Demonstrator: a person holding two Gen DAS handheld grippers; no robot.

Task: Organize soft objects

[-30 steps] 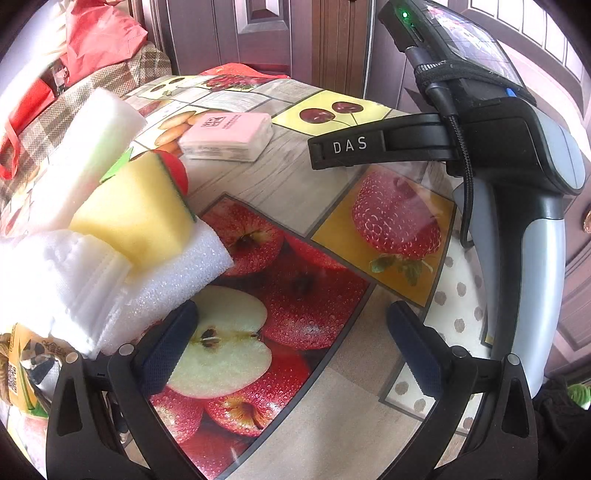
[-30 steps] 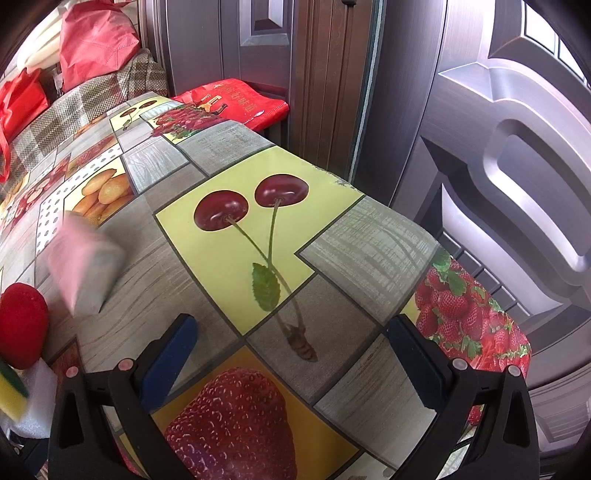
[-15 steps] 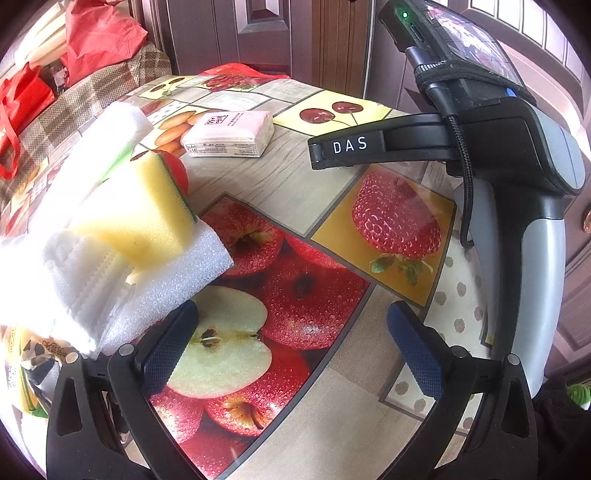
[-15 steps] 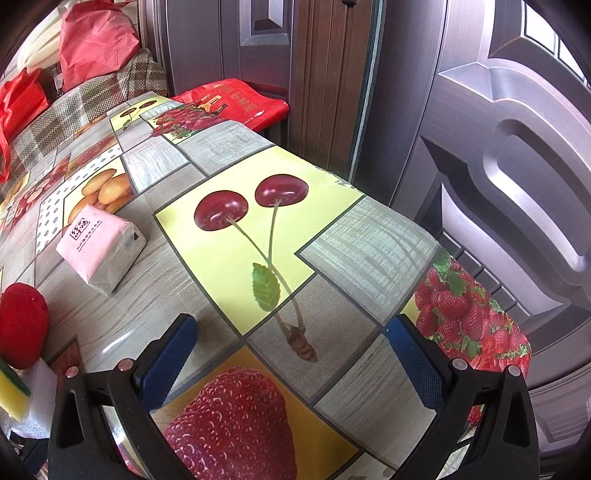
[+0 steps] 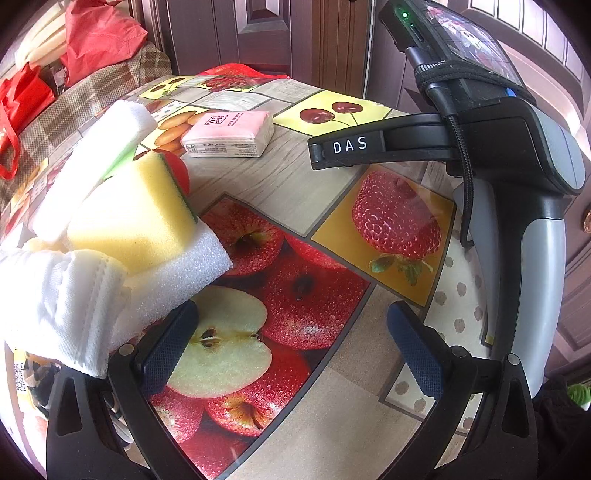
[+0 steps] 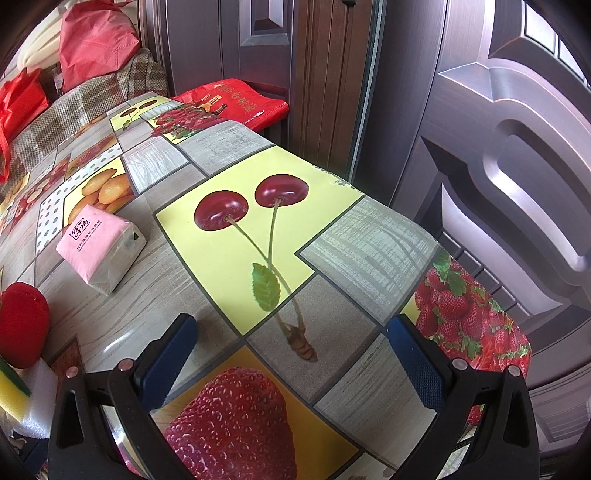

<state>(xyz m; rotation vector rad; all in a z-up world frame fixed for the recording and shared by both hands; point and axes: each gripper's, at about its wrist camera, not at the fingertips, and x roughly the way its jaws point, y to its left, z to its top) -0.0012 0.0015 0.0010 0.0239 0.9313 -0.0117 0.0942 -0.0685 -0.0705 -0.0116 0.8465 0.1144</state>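
A heap of soft things lies at the left of the fruit-print table (image 5: 295, 192): a yellow sponge (image 5: 129, 214) on a white foam block (image 5: 177, 277), a folded white cloth (image 5: 55, 306), a white and green sponge (image 5: 92, 166) and a red soft ball (image 6: 22, 332). Farther back lies a pink tissue pack (image 5: 229, 133) (image 6: 99, 243) by itself. My left gripper (image 5: 291, 350) hovers open just right of the foam block. My right gripper (image 6: 291, 354) stands open over the cherry and strawberry prints, right of the pack; its handle (image 5: 535, 184) fills the right of the left wrist view.
Dark panelled doors (image 6: 498, 166) stand close behind and to the right of the table edge. A red bag (image 6: 232, 99) lies beyond the far end. A plaid-covered seat (image 6: 55, 110) with red bags (image 6: 96, 33) is at the back left.
The pink tissue pack was blurred with motion a second ago in the right wrist view; it now lies still on the table. Both grippers stayed open and hardly moved.
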